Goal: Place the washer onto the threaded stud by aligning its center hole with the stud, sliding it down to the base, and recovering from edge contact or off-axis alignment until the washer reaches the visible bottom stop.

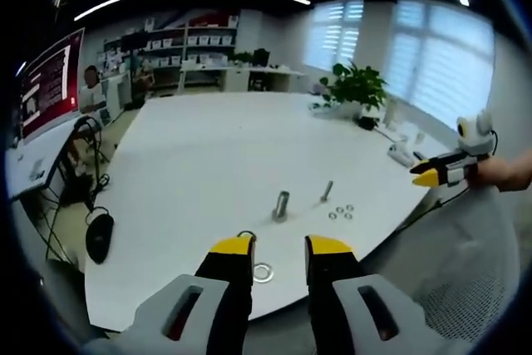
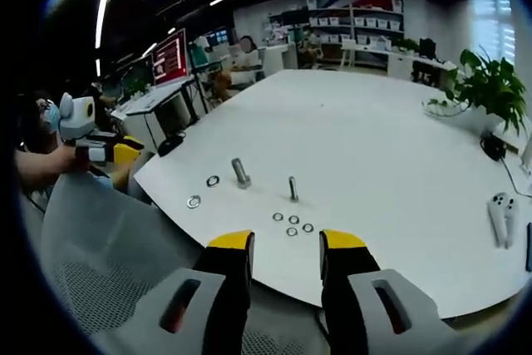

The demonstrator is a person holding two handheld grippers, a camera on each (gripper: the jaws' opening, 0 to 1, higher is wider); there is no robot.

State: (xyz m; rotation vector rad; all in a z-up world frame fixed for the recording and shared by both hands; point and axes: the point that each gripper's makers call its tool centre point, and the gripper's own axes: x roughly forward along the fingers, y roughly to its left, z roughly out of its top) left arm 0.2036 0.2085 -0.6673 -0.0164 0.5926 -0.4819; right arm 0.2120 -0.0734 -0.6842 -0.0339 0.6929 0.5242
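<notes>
On the white table (image 2: 366, 139), going left to right in the right gripper view: large washer (image 2: 194, 201), second washer (image 2: 214, 180), thick stud (image 2: 241, 173), thin stud (image 2: 293, 188), cluster of small washers (image 2: 293, 224). Task not started: no washer on either stud, none picked up. Left gripper (image 1: 279, 248) open, empty, jaws pointing level over the near table edge, large washer just ahead between them. Right gripper (image 2: 286, 244) open, empty, hovering off the table edge, aimed at the small washers.
</notes>
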